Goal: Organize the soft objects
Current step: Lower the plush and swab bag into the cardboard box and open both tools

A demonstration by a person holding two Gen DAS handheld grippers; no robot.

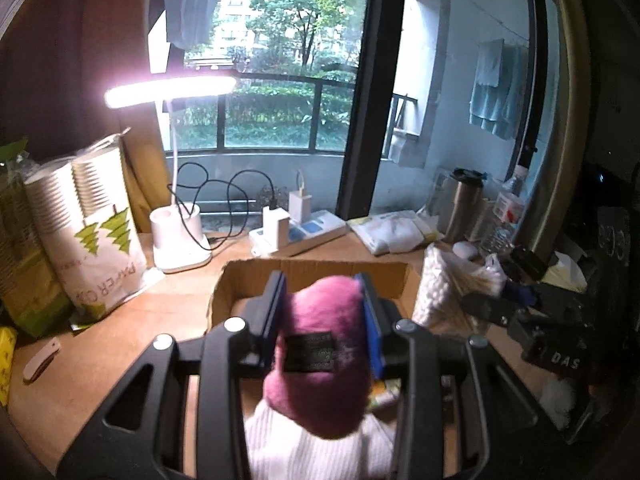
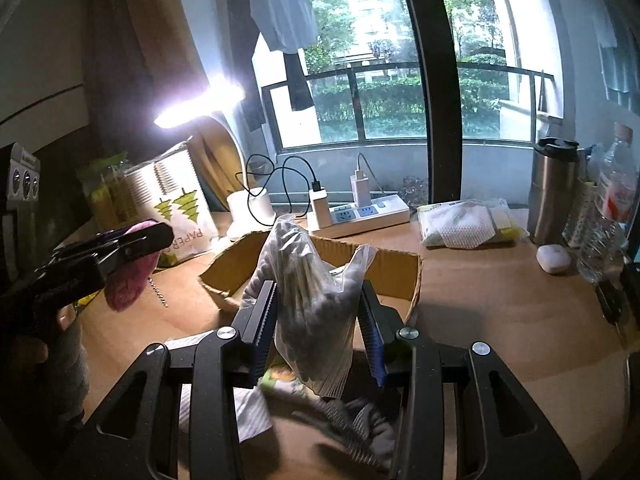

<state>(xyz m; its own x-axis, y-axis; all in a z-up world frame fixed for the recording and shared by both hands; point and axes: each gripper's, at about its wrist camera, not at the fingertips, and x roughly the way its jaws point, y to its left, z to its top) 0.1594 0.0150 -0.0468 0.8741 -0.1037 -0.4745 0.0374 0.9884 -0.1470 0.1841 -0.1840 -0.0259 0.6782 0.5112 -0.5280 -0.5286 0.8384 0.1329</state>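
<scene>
L gripper is clamping a pink plush toy, pads pressing both sides, holding it above the cardboard box on the desk. R gripper is gripping a clear bag of cotton swabs, also over the box. White knit cloth is lying below the plush. Desk lamp is glowing at back L.
</scene>
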